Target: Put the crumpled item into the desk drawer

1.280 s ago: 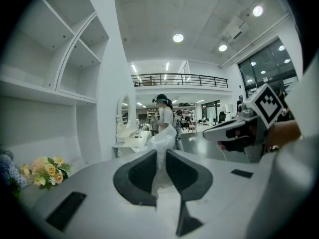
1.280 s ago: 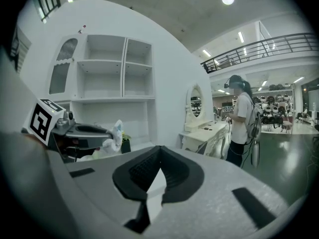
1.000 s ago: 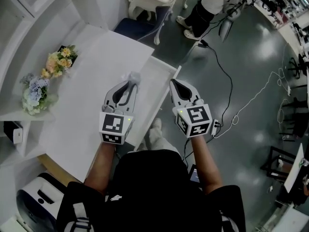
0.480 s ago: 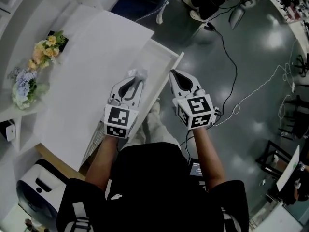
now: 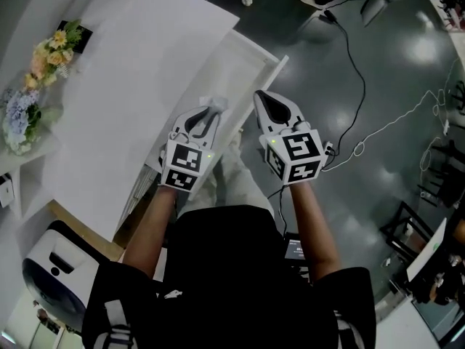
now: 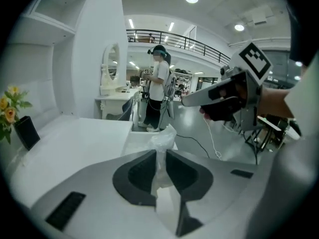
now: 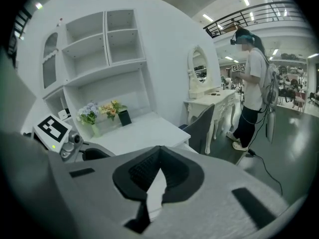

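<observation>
**Obstructed and cropped areas around the drawer**

In your head view, the left tongs (image 5: 211, 109) and your forearm cover the nearer part of the drawer (image 5: 251, 57), so that portion cannot be inspected. The crumpled item (image 5: 217, 102) is a pale speck at the tips, too small to tell its material. In the left gripper view its lower part is buried between the jaws, with only the top showing. The bench (image 5: 145, 64) runs off the top edge and the flowers (image 5: 18, 115) off the left edge. In the right gripper view the right tongs (image 7: 159, 153) block the drawer, and the white sliver behind the jaws cannot be identified.
</observation>
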Demonstrator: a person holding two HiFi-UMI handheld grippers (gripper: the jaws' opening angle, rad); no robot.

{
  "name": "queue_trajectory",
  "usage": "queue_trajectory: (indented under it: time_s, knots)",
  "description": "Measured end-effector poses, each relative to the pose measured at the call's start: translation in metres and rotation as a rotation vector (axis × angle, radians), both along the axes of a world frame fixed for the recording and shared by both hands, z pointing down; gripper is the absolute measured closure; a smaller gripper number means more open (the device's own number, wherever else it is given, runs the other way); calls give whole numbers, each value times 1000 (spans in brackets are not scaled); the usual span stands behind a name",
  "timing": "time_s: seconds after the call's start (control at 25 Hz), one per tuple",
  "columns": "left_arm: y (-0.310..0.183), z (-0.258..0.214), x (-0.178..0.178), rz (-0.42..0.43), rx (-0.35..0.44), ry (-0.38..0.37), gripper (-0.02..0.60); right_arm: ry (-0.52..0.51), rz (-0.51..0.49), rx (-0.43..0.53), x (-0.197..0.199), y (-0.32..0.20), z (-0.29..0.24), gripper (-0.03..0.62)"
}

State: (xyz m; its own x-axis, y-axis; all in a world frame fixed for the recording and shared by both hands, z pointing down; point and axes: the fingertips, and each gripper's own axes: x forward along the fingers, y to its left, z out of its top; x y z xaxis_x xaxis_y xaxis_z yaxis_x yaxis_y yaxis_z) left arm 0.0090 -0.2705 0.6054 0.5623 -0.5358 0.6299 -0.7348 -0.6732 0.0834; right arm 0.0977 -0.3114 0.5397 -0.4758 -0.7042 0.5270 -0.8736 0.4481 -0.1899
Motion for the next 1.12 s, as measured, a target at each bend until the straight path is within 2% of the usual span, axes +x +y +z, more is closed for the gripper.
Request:
queue_trajectory:
  time_s: [0.28,0.56,0.76,0.88,1.0,1.12]
  knots:
    - [13,65,4,65,-86,-80,535,12,-6,-53,2,0,35,599]
    - [9,111,-3,82,-156,-125,535,23,5,-89,4,-3,60,599]
    - [9,141,-3,72,-205,-144,535,29,14,-125,8,5,79,599]
    - [12,159,0,71,-250,-132,535,30,13,-148,8,12,90,599]
    - [10,175,-2,33,-297,-107,535,32,8,-163,8,17,98,599]
    - [7,187,-6,6,-306,-118,534,36,10,-174,9,20,104,599]
